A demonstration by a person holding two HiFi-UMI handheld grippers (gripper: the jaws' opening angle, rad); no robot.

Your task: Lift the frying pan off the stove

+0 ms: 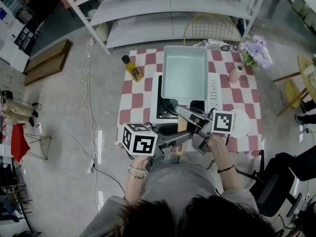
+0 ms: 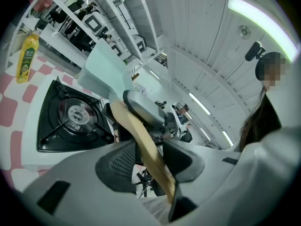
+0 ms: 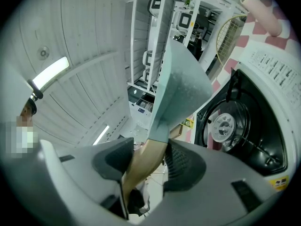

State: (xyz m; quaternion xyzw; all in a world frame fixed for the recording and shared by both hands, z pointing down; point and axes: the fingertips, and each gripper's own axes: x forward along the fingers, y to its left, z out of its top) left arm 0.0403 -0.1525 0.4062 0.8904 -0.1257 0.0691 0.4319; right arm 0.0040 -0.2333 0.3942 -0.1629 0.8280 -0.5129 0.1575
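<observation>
Frying pan (image 1: 185, 73) (image 2: 106, 69) (image 3: 181, 88): rectangular, pale blue-green, smooth and shallow, with upright walls. It is held tilted in the air above the stove (image 1: 213, 90) (image 2: 33, 126), clear of the round black burner (image 2: 75, 113) (image 3: 223, 126).

Its flat wooden handle (image 1: 182, 124) (image 2: 141, 135) (image 3: 141, 164), light tan in colour, is pinched by both tools. The left gripper (image 1: 181, 138) (image 2: 150, 149) clamps it nearer the free end, its dark ribbed pads pressed on either face. The right gripper (image 1: 186, 113) (image 3: 146, 157) clamps it just behind the pan's socket.

The stove is a white casing around a black recessed top and sits on a red-and-white checked tablecloth (image 1: 138, 90).

- Left of the stove: a yellow bottle (image 1: 133, 68) (image 2: 27, 55) with a dark cap.
- Right of the stove: a pink vase (image 1: 236, 74) (image 3: 263, 11) holding lilac flowers (image 1: 256, 51).
- Near edge, beside the right gripper: a white plate (image 1: 243, 123).
- Behind the table: a yellow wire frame (image 1: 213, 27) and white shelving (image 1: 173, 4).

Nothing lies between the pan and the burner.
</observation>
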